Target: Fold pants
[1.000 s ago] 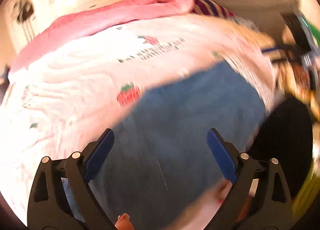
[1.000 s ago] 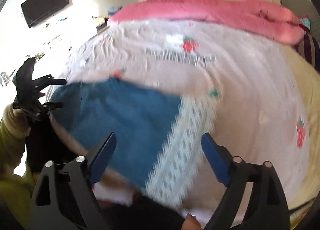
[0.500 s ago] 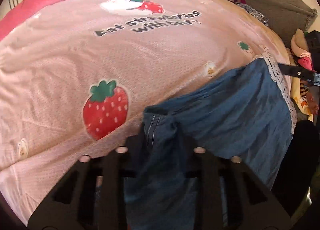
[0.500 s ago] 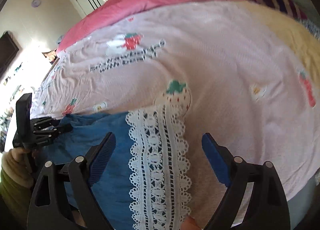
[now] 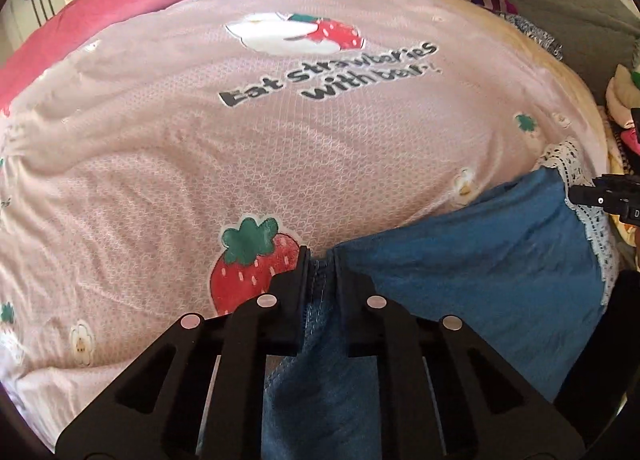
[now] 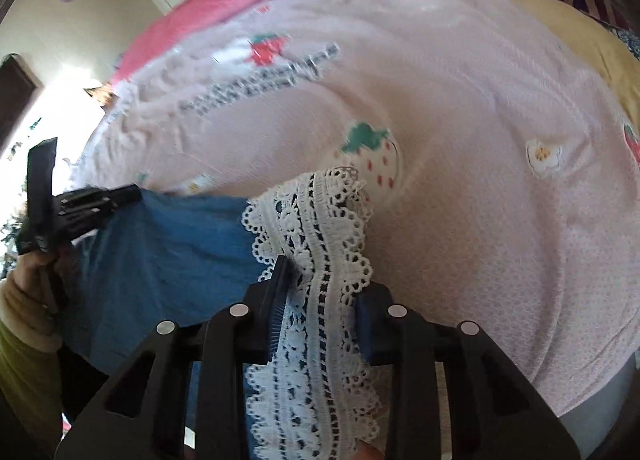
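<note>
- Blue denim pants (image 5: 472,260) with a white lace hem (image 6: 316,260), stretched in a sagging span over the near edge of the pink strawberry bedspread (image 5: 280,148).
- The lace hem bunches upright above the bedspread.

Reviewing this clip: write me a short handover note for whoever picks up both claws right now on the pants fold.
Left claw: shut on a bunched edge of the blue pants, having just closed.
Right claw: jaws have just been closing and now pinch the white lace trim at the pants' other end.
Pants: at the near edge of the pink strawberry bedspread, stretched between the two claws, the middle slightly slack.
Done: both ends gripped.
Left: no fold is visible yet. Probably lift, bring one end over the other, lay flat on the bedspread, release and smooth.
</note>
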